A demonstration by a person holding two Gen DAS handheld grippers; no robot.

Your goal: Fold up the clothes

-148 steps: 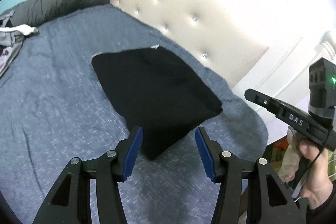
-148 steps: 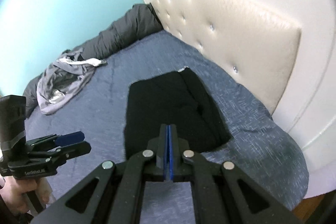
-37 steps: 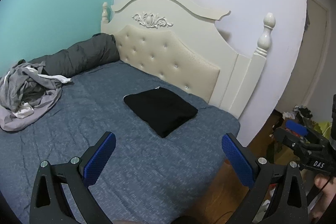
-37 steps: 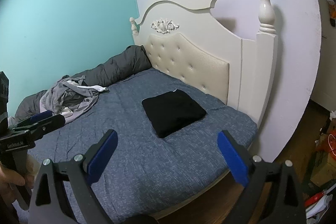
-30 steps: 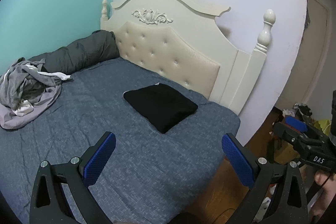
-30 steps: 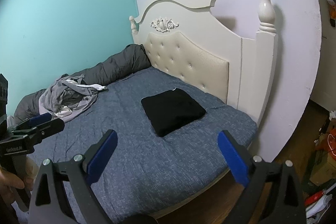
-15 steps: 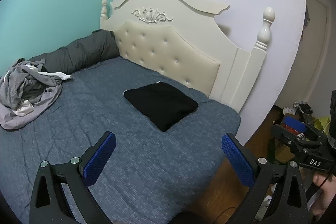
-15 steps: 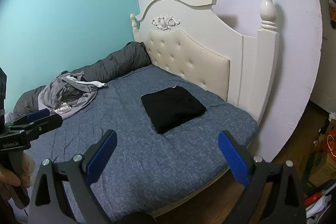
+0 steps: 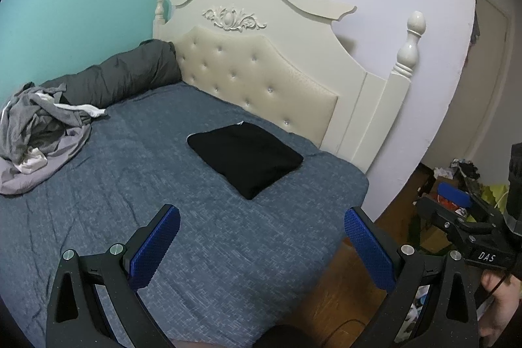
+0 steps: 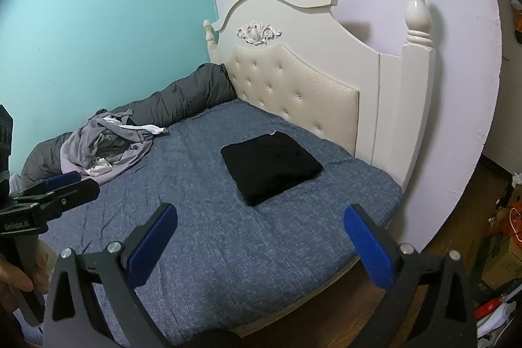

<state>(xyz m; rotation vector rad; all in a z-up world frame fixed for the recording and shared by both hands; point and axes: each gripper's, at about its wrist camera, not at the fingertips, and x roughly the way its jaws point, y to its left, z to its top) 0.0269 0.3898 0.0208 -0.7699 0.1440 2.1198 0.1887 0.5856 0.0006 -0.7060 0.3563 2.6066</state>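
Black garment (image 9: pixel 246 159) lies folded near the headboard (image 9: pixel 261 80). Both grippers, left (image 9: pixel 261 245) and right (image 10: pixel 259 245), gape empty; next, probably reach for the grey heap (image 9: pixel 36 132), 1 loose edge first.

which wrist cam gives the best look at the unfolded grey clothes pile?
Right wrist: the grey clothes pile sits whole and clear of the frame edge. In the left wrist view it lies at the far left edge, squeezed by fisheye distortion.

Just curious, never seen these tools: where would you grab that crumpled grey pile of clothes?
Probably the raised fold on top of the grey pile, coming from the open bed side. It stands up bunched; the edges lie flat on the blue cover.
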